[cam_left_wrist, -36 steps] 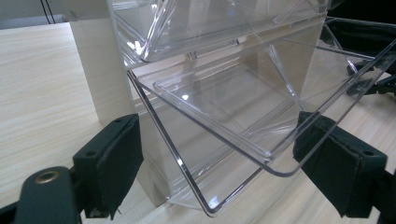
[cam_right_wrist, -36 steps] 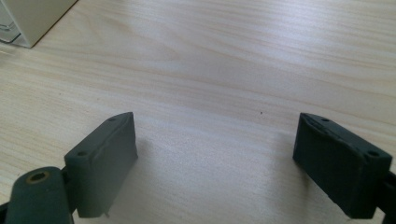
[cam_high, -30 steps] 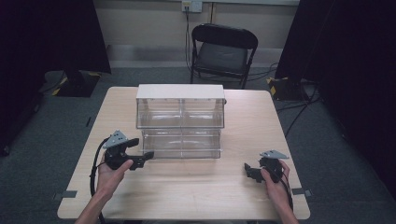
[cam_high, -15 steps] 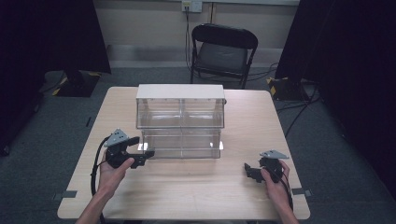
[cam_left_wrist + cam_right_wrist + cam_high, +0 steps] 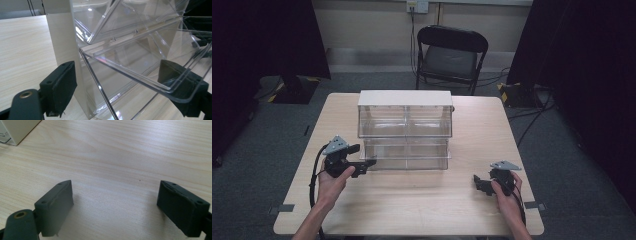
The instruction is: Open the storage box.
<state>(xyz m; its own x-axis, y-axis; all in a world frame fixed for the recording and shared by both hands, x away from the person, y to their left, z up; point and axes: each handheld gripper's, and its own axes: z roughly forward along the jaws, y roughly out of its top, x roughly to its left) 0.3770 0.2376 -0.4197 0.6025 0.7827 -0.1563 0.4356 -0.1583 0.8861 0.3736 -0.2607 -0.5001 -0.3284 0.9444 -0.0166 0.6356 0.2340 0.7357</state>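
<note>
Drawer (image 5: 140, 75) clear, edges hard to trace | left gripper (image 5: 117, 82) jaws wide around its corner | right gripper (image 5: 115, 205) jaws wide

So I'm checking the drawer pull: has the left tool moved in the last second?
Yes. The left tool has slid right along the table, closing in on the lower left corner of the clear drawer unit; its jaws now straddle the drawer's edge.

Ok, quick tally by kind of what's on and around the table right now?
Clear drawer cabinet: 1
Grippers: 2, the left gripper at the lower drawer, the right gripper over bare table
Folding chair: 1
Table: 1
Total: 5
</note>
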